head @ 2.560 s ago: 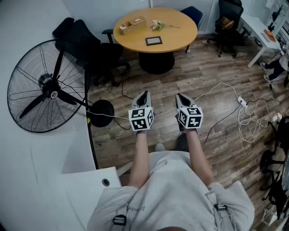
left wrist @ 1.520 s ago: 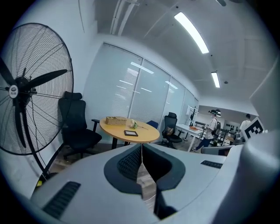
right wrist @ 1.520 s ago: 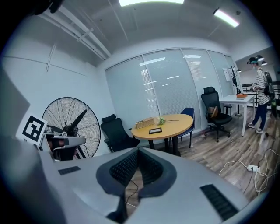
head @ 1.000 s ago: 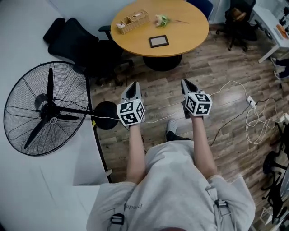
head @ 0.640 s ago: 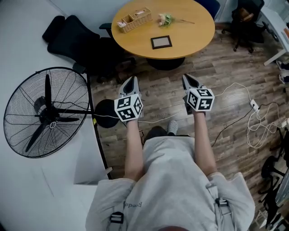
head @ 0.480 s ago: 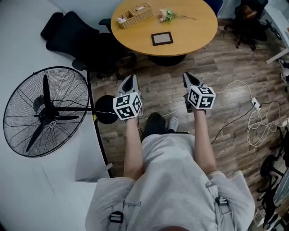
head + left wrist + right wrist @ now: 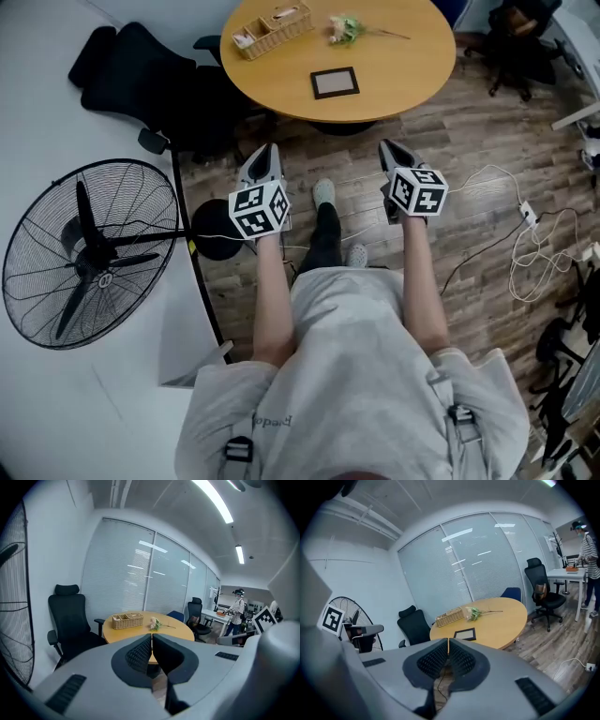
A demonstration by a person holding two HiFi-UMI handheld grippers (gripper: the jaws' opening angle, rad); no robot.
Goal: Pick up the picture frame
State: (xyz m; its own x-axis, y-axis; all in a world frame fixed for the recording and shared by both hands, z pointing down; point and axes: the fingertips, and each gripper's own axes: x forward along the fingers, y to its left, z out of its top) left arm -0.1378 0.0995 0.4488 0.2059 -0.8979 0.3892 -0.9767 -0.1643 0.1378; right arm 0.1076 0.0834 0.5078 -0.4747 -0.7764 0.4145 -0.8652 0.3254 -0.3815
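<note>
Frame (image 7: 335, 82): flat on the table (image 7: 412, 66), face up, dark border round a pale middle; long axis across the head view, right end tipped slightly away; also seen in the right gripper view (image 7: 465, 633).
Place: on the near half of the table, close to its front edge, touching nothing else.
Basket (image 7: 274, 17): at the far left of the table, well apart from the frame.
Flowers (image 7: 345, 28): beyond the frame, stem pointing right.
Left gripper (image 7: 266, 152): jaws pressed together, nothing between them; held over the floor short of the table, pointing toward it; touching nothing.
Right gripper (image 7: 387, 148): jaws likewise together and empty (image 7: 448, 640); just short of the table's edge, aimed toward the frame, well apart from it.
Chair (image 7: 141, 80): black, left of the table.
Fan (image 7: 89, 253): big standing one, left of the left gripper.
Cable (image 7: 525, 244): white, looped on the wood floor to the right.
</note>
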